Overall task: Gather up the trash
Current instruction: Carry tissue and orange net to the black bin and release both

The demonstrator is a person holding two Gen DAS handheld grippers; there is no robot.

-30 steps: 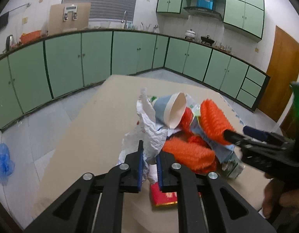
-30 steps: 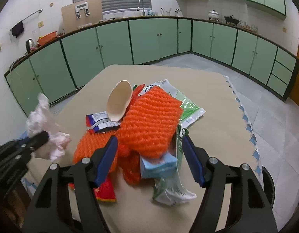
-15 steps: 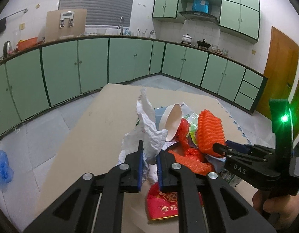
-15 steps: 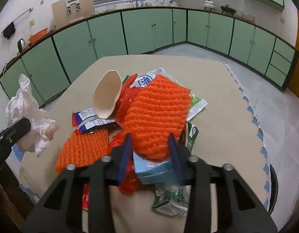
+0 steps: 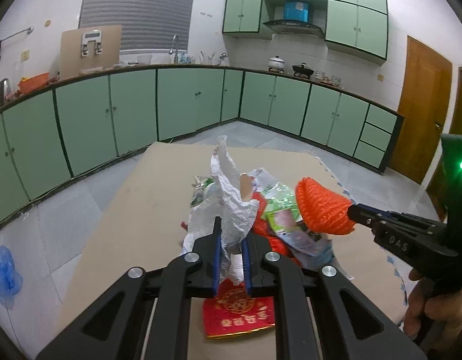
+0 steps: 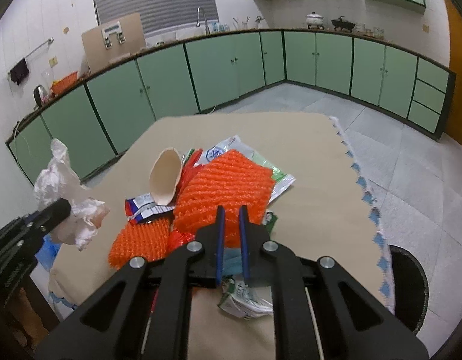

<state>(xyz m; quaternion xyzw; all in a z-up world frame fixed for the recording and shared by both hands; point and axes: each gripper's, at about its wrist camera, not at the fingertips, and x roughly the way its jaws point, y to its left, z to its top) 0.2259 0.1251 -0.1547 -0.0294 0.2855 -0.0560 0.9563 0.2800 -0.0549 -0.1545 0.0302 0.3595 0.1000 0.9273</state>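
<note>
My left gripper is shut on a crumpled white plastic bag, held just above the trash pile. The right gripper has its jaws closing, and its blue pads press on a large orange foam net, lifted a little off the pile. From the left wrist view this net bulges out of the right gripper's tip. On the tan table lie a second orange net, a paper cup, a red packet and several wrappers.
A crushed carton lies under the right gripper. A black round object stands beside the table's right edge. A blue bag lies on the floor at left. Green cabinets line the walls. A person's hand holds the right gripper.
The right jaws went from wide open around the large orange net to clamped on it, and raised it. The left gripper, still holding the white bag, rose slightly.
</note>
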